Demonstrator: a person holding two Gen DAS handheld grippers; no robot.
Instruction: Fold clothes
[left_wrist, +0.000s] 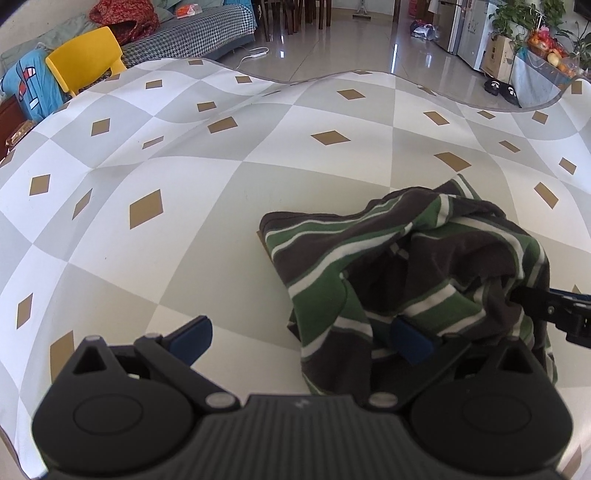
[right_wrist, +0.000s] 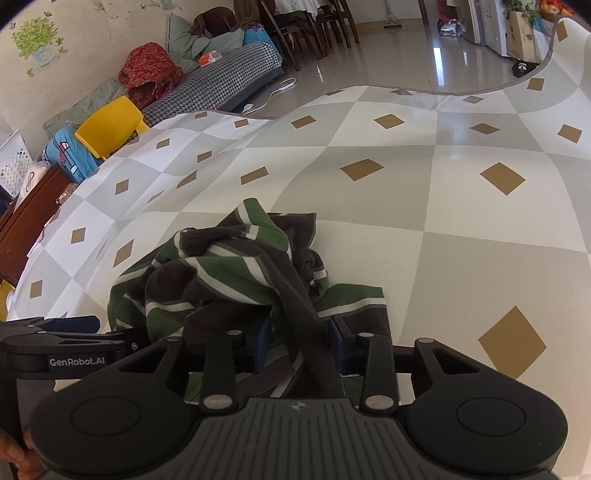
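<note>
- Striped shirt (right_wrist: 236, 280) lies bunched on the checked bench (right_wrist: 461, 221).
- Right tongs (right_wrist: 301, 341) pinch a dark fold.
- Left tongs (left_wrist: 301, 338) gape; grab an edge, then spread flat.

The left gripper (left_wrist: 303, 338) points steeply down with its jaws spread wide: one blue pad (left_wrist: 194, 338) stands clear on the left, the other blue pad (left_wrist: 410, 341) sits against the near folds of the striped garment (left_wrist: 332, 266). The right gripper (right_wrist: 301, 341) also slopes down, its jaws drawn close with a dark band of the garment running between them; its blue pads press on that band from both sides. A hand (right_wrist: 16, 456) shows at the near left edge of the right wrist view.
</note>
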